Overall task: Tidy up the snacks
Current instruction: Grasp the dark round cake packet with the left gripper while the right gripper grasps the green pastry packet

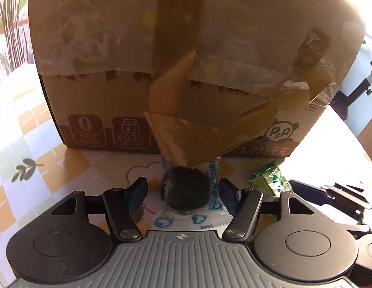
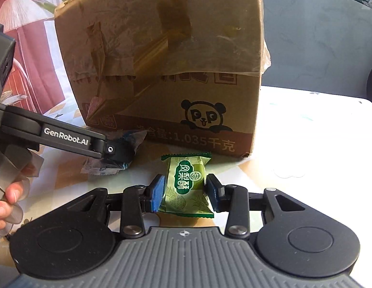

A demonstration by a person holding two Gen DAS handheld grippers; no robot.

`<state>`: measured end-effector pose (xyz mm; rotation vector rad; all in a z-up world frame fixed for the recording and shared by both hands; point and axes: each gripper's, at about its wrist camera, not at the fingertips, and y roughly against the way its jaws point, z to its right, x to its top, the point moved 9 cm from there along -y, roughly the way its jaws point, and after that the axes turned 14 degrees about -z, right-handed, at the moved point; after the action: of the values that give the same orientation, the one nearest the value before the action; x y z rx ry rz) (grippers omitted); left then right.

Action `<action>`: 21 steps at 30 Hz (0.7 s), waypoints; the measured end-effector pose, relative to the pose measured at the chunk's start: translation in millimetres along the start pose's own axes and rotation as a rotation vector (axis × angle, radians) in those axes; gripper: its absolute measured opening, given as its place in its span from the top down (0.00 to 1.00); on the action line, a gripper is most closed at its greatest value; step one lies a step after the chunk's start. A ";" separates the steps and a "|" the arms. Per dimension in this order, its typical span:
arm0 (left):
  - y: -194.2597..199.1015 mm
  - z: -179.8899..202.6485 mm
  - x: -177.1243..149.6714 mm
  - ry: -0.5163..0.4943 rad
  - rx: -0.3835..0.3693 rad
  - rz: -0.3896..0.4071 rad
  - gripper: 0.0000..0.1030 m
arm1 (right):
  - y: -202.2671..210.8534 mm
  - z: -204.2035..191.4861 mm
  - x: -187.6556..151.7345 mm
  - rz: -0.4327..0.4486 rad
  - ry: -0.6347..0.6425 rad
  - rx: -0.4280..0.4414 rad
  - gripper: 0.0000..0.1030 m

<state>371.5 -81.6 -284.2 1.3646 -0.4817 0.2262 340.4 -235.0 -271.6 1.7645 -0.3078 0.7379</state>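
Two snacks lie on the patterned surface [image 1: 41, 158], both just in front of one cardboard box [image 2: 161, 72] (a panda printed on its near face, brown tape peeling from it).

The first is a dark round snack in a clear wrapper with blue print [image 1: 186, 189]. It sits between the jaws of the left gripper [image 1: 183, 194], which stand spread: a gap shows between the left pad and the snack, and the right pad is at the edge of the clear wrapper, so it is not pinched. A loose flap of brown tape hangs over the far end of this snack. In the right wrist view the same wrapper [image 2: 101, 168] shows partly hidden under the left gripper's finger [image 2: 113, 150].

The second is a green wrapped snack [image 2: 186, 184] with white characters on an oval label. It lies lengthwise between the jaws of the right gripper [image 2: 186, 192], and both blue pads rest against its sides, pinching it while it lies on the surface. In the left wrist view it appears as a green packet [image 1: 270, 180] to the right of the dark one, close beside it but apart.

One hand [image 2: 5, 201] grips the left gripper's handle at the left edge of the right wrist view.
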 end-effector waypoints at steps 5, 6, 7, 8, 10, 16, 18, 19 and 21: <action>6.1 -5.4 -10.1 0.009 0.004 0.023 0.52 | 3.3 2.1 -0.7 0.002 -0.009 0.013 0.61; 8.2 -6.8 -14.0 0.010 0.008 0.025 0.52 | 3.2 1.9 -0.7 0.002 -0.010 0.013 0.61; 10.8 -8.5 -18.0 0.016 0.009 0.026 0.52 | 3.4 2.2 -0.5 0.002 -0.011 0.014 0.61; 13.4 -10.0 -21.9 0.021 0.008 0.026 0.52 | 4.3 2.4 -0.7 0.003 -0.012 0.015 0.61; 17.8 -12.7 -29.8 0.032 0.011 0.028 0.52 | 4.6 2.7 -0.4 0.002 -0.012 0.016 0.61; 24.7 -18.8 -41.2 0.048 0.003 0.031 0.52 | 5.1 1.9 -0.6 0.000 -0.006 0.009 0.60; 24.9 -19.8 -41.3 0.054 -0.001 0.029 0.52 | 4.9 1.8 -0.6 -0.001 -0.006 0.011 0.60; 25.6 -20.9 -41.6 0.057 -0.002 0.030 0.52 | 4.6 2.3 -0.6 -0.001 -0.009 0.015 0.60; 24.4 -20.5 -42.9 0.060 0.002 0.030 0.52 | 4.7 3.3 -0.6 -0.002 -0.013 0.022 0.60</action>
<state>327.3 -51.6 -284.8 1.3492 -0.4517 0.2915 338.5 -239.7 -268.9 1.7909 -0.3082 0.7313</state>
